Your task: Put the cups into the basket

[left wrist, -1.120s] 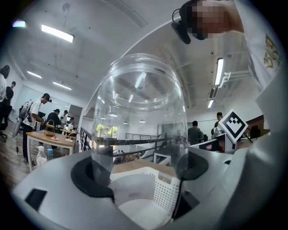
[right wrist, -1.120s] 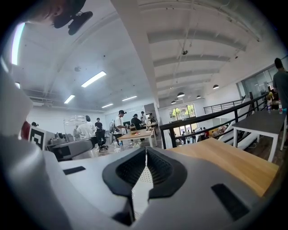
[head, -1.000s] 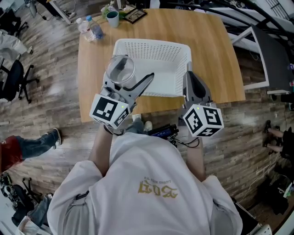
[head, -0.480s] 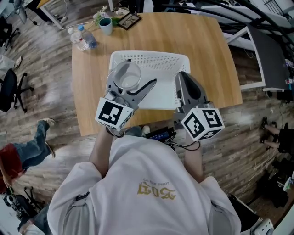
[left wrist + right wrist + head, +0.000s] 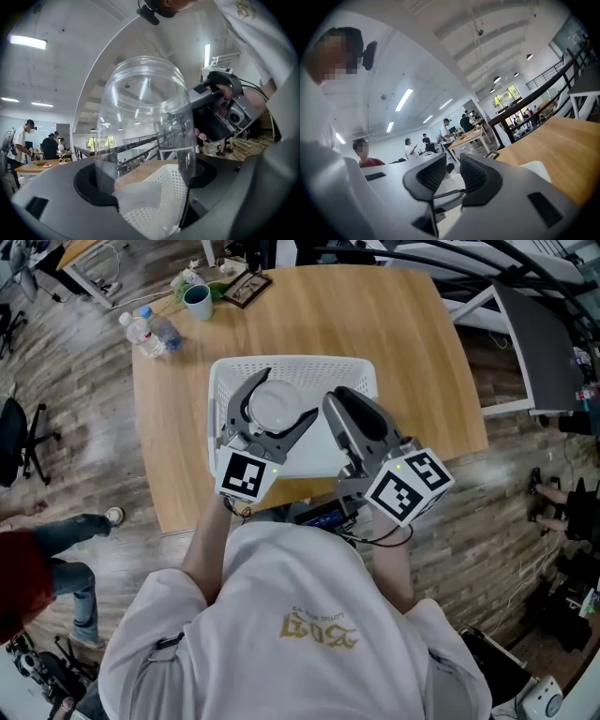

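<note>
Now my left tool (image 5: 284,396) grips the cup (image 5: 274,409) over the basket (image 5: 221,381); I'd lower, release. Right tool (image 5: 343,401) closed, empty.

table (image 5: 412,343): light wood, square-ish, straight in front of me; my landmark
floor (image 5: 75,409): grey-brown wood planks all round the table
bottles (image 5: 150,329): two clear plastic ones, on the table's far left corner
picture frame (image 5: 246,287): dark, lying on the table's far edge, near the bottles
office chair (image 5: 23,437): black, on the floor well left of the table
side desk (image 5: 539,343): dark grey top, white frame, just right of the table
ceiling (image 5: 47,70): white, high over the table
strip lights (image 5: 404,99): long, lit, on that ceiling
railing (image 5: 543,89): dark, beyond the table
windows (image 5: 504,99): bright, beyond the table
bystanders (image 5: 445,129): standing at another wooden table, well beyond mine
</note>
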A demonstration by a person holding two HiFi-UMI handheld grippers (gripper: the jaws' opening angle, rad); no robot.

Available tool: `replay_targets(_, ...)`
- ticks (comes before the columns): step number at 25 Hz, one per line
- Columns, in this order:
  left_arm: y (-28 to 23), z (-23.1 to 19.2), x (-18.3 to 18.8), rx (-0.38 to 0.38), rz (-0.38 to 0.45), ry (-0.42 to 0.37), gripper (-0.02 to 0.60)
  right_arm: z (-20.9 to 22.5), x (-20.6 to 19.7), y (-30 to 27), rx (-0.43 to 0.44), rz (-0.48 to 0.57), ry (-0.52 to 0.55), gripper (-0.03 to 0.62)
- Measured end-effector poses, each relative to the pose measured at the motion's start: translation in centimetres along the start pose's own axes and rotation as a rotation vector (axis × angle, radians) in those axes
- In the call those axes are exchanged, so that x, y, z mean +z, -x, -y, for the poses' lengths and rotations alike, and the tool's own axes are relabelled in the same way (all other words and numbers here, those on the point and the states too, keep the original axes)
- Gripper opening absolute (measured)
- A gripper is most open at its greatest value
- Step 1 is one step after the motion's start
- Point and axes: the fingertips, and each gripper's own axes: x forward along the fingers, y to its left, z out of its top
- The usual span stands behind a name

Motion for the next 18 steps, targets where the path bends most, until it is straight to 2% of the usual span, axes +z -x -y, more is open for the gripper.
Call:
replay_targets(4, -1.0, 0.1, -1.4, 0.012, -0.013, -0.013, 0.397, 0.1, -0.3, -0.8, 0.018, -0.048, 0.015, 0.080)
replay_targets(9, -1.5, 0.4, -2.6, 0.026, -0.028, -0.038, 0.397, 0.5, -0.5, -1.1, 0.039, -0.061, 0.007, 0.081)
replay_targets(13, -1.8, 0.1, -3.7, 0.048, -0.070, -0.074, 0.396, 0.4, -0.8, -1.6, 0.057, -0.090, 0.012, 0.084)
replay_targets(18, -2.5, -0.3, -4.5, 0.049, -0.083, -0.061, 0.396, 1.1, -1.7, -2.6, 0.055, -0.132, 0.002, 0.087)
